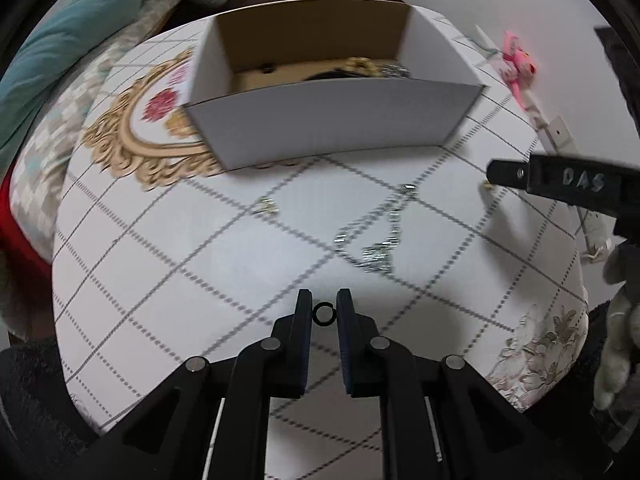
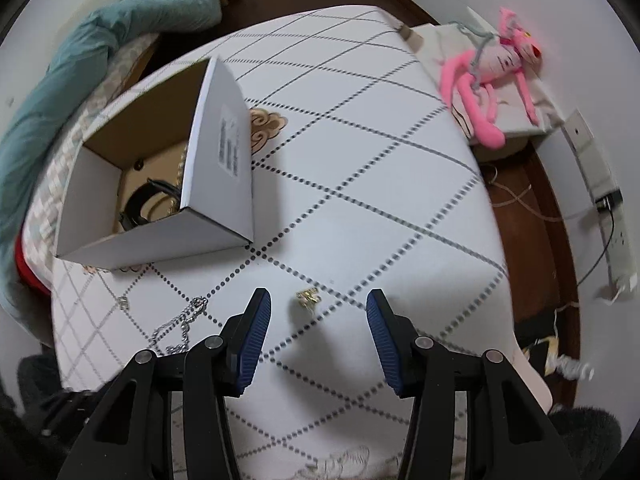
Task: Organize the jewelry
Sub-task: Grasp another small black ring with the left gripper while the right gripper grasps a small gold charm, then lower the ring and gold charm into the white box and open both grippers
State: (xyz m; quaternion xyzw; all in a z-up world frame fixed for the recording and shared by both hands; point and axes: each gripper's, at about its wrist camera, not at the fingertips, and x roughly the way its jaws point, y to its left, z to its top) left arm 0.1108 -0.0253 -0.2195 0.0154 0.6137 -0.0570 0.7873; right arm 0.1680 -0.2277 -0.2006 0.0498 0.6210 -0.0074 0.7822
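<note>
My left gripper [image 1: 324,301] is shut on a small black ring [image 1: 322,313], held just above the white checked tablecloth [image 1: 200,272]. Ahead lie a silver chain [image 1: 372,240] and a small silver piece [image 1: 266,205]. Behind them stands the white cardboard box [image 1: 332,120], holding gold and black jewelry. My right gripper [image 2: 319,305] is open, pointing down at the cloth. A small gold piece [image 2: 308,298] lies between its blue pads [image 2: 252,344], untouched. The chain [image 2: 180,324] sits left of it, and the box [image 2: 160,236] is further back on the left.
A pink plush toy [image 2: 496,76] lies on a cloth bag past the table's right edge. A teal blanket [image 2: 80,60] is bundled at the far left. A power strip [image 2: 612,232] and cables run along the wall on the right. A gold ornament [image 1: 132,148] is printed beside the box.
</note>
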